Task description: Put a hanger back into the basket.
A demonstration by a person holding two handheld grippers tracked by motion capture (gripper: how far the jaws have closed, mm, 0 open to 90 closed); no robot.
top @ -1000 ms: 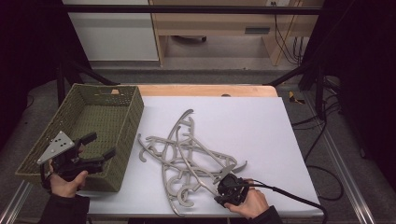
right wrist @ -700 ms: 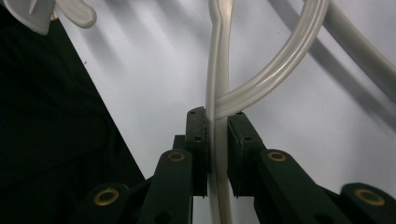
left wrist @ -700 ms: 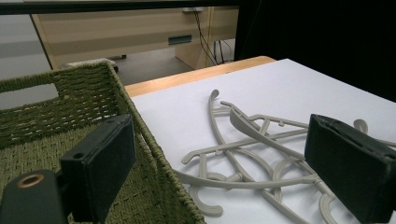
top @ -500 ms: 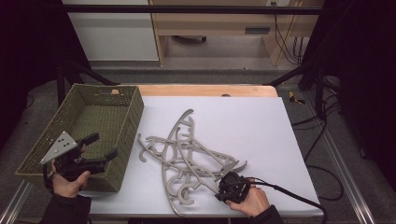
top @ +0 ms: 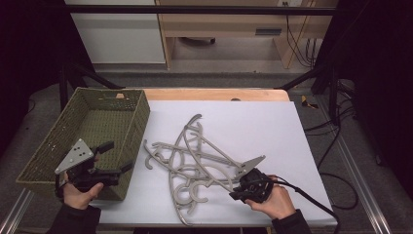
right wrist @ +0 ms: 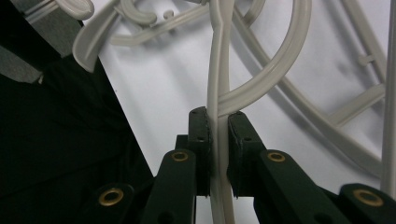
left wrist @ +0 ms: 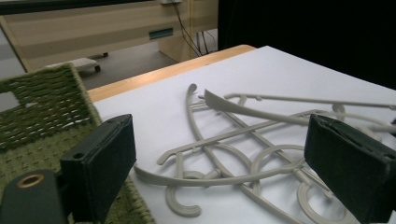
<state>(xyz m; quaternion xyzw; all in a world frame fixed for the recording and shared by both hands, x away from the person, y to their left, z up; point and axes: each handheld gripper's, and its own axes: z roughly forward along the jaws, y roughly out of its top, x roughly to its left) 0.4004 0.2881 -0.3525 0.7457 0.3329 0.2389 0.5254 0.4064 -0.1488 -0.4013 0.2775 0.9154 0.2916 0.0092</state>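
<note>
Up close, the right gripper view shows the right tool (right wrist: 217, 128) clamped on one hanger (right wrist: 218, 70) bar, jaws having just closed. From above, the hanger pile (top: 195, 161) lies mid-surface (top: 272, 122); the green basket (top: 131, 122) looks bare inside. Left tool (top: 117, 156) sits level over the basket's corner, jaws apart.

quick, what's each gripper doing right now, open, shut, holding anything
Left gripper: open, holding nothing, beside the basket.
Right gripper: shut on a grey hanger from the tangled pile.
</note>
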